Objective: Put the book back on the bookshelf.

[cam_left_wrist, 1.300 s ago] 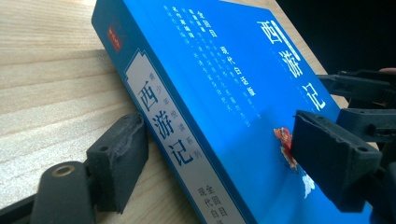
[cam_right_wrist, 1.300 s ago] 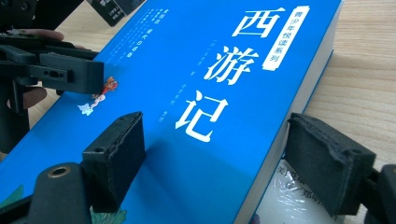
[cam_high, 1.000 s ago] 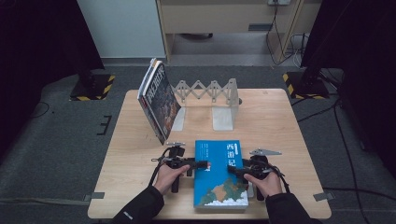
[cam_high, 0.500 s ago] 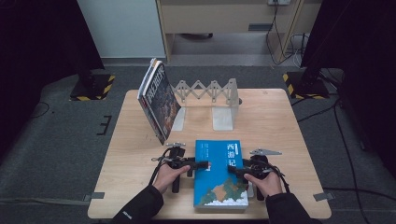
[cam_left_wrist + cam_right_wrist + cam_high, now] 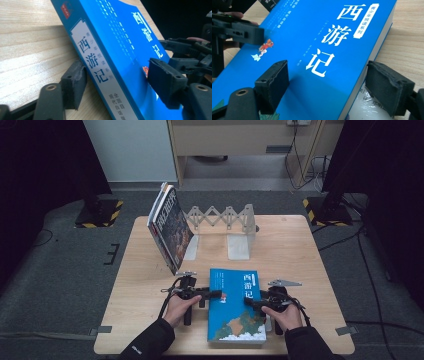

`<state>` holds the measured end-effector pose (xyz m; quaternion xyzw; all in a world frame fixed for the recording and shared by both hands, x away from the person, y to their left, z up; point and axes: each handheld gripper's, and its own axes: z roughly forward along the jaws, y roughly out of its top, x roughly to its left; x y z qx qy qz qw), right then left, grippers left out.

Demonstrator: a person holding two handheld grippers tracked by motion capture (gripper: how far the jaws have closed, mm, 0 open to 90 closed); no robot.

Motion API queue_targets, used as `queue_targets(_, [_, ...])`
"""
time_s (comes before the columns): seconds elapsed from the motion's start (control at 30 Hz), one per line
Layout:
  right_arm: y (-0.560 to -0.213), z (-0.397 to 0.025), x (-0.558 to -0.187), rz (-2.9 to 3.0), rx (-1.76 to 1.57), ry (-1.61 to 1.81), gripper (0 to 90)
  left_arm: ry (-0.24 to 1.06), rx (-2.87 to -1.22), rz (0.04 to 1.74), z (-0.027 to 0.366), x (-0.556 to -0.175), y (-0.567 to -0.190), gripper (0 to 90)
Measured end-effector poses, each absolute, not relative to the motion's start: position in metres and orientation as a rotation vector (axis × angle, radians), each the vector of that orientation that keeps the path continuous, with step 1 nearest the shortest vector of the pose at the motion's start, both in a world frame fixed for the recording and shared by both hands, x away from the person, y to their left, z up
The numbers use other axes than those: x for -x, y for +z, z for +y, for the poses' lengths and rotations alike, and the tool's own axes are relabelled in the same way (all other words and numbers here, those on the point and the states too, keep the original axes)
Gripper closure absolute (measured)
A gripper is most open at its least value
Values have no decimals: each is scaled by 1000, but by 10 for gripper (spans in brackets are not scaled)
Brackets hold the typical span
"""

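Observation:
A blue book (image 5: 237,305) with white Chinese title characters lies flat near the table's front edge. My left gripper (image 5: 212,295) reaches in from its left side. In the left gripper view the gripper (image 5: 116,75) is open across the book's spine (image 5: 100,75), with one pad (image 5: 73,85) against the spine's lower edge and the other on the cover. My right gripper (image 5: 252,304) comes in from the book's right side. In its own view the gripper (image 5: 329,72) is open, one pad (image 5: 273,80) on the blue cover (image 5: 312,50) and the other just outside the page edge.
A dark-covered book (image 5: 170,227) stands tilted at the left end of a grey expanding book rack (image 5: 225,217) at the back of the wooden table (image 5: 300,255). Black stands with striped bases sit on the floor beyond both back corners.

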<state>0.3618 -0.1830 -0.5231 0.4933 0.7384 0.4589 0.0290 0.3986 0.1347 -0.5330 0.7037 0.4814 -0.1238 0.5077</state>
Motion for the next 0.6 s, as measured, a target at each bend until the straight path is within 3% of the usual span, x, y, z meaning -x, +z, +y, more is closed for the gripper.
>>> queue_targets(0.1, [-523,-184,-362,2281,-1524,1417,186,-289,-1688,1128,136,-398,-528,390])
queue_targets(0.6, [-523,-186,-363,2297,-1513,1419,191,-317,-1684,1095,127,-404,-531,400])
